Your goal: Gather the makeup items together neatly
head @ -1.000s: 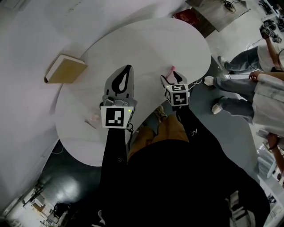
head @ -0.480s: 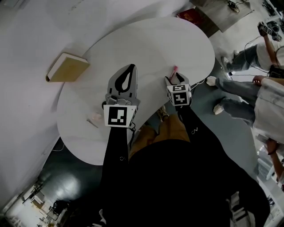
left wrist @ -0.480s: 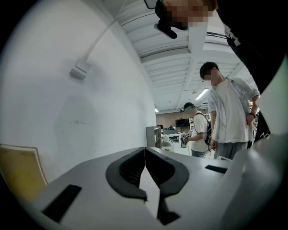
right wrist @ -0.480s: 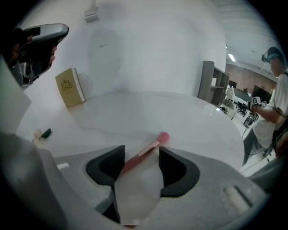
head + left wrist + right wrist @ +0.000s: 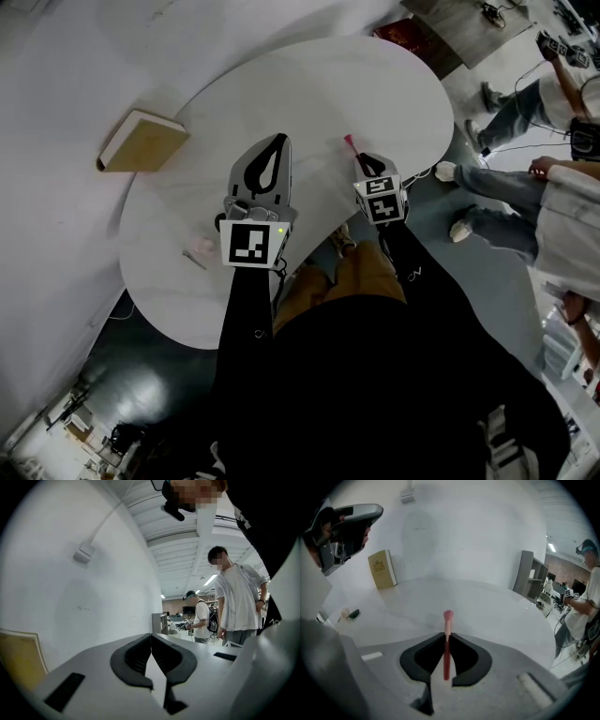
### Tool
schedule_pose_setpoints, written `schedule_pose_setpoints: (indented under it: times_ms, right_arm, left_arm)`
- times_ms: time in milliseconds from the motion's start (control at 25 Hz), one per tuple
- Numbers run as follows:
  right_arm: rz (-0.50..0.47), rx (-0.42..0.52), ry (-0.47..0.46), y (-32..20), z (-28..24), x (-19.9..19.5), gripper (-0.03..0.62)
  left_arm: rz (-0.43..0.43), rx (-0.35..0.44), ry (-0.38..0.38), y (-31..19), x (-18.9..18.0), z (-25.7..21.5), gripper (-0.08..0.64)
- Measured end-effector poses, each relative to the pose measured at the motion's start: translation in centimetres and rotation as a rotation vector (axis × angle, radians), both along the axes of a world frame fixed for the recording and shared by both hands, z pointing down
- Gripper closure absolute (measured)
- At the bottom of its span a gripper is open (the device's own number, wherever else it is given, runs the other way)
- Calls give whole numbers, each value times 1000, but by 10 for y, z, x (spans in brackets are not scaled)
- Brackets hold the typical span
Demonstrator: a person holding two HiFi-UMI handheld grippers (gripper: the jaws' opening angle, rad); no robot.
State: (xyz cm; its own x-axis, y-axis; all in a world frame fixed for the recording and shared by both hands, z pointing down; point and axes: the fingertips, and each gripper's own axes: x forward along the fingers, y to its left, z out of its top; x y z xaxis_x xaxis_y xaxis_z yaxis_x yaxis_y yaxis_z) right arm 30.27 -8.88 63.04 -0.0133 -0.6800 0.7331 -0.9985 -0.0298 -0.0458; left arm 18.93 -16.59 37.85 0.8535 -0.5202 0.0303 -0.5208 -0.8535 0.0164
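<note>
A slim makeup brush [image 5: 446,644] with a red handle and pink tip runs between the pads of my right gripper [image 5: 446,633], whose jaws have just been closing and now pinch it. In the head view the brush [image 5: 349,142] pokes out ahead of that gripper [image 5: 362,161], over the white table [image 5: 375,84] near its front edge. My left gripper [image 5: 274,141] hovers level over the table's middle, shut with nothing in it [image 5: 150,635]. Two small makeup items [image 5: 200,248], one pinkish and one dark, lie at the table's left; the right gripper view shows them [image 5: 349,614] too.
A tan book [image 5: 141,141] stands at the table's far left by the white wall; it is also in the right gripper view [image 5: 383,569]. People [image 5: 553,197] stand on the floor to the right of the table. A grey shelf unit [image 5: 532,578] is beyond the table.
The right gripper's jaws have come together on the pink brush, which now sticks out a little further left. The left gripper has stayed in place.
</note>
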Motion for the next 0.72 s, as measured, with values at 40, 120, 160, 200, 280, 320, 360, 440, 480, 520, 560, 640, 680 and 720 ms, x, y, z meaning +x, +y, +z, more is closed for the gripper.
schedule_pose_setpoints:
  times_ms: [40,120,160,200,280,320,360,440,480,520,560,640,680,720]
  right_arm:
    - [0,28,2,-4,-11,1,545]
    - [3,97,26,-12,-36,7,545]
    - [3,136,40,-17,-51,9,545]
    - [2,176,50,-21,-68,11,545]
    - [-2,255,57,-29,-103,11,545]
    - [-4,295,55,-33,-120,10,545]
    - [-5,335,55,-36,-137,8,545]
    - [-2,422,66,-36,-168,6,545]
    - [-2,462,73,-34,-183,5,545]
    - [-4,491,73,-33,-195,3,545]
    - [-11,507,65,-33,-203,-3,545]
    - [-37,515,41,-35,-211,-18,545]
    - [-52,513,32,-35,-211,-27,545]
    - [-65,510,21,-34,-210,-36,545]
  left_arm:
    - [4,7,4,1,2,-2,551]
    - [-6,15,14,0,3,-6,551]
    - [-19,16,19,-1,2,-9,551]
    - [-31,17,23,-1,1,-12,551]
    - [-42,31,21,-1,-1,-16,551]
    - [-45,41,19,-2,-1,-17,551]
    - [-50,47,28,-2,-2,-19,551]
    - [-75,55,52,-4,-5,-25,551]
    - [-92,58,58,-4,-8,-28,551]
    - [-106,60,61,-5,-11,-30,551]
    - [-117,63,62,-6,-13,-32,551]
    - [-139,68,51,-7,-21,-32,551]
    - [-154,70,34,-6,-28,-29,551]
    - [-168,73,16,-4,-36,-26,551]
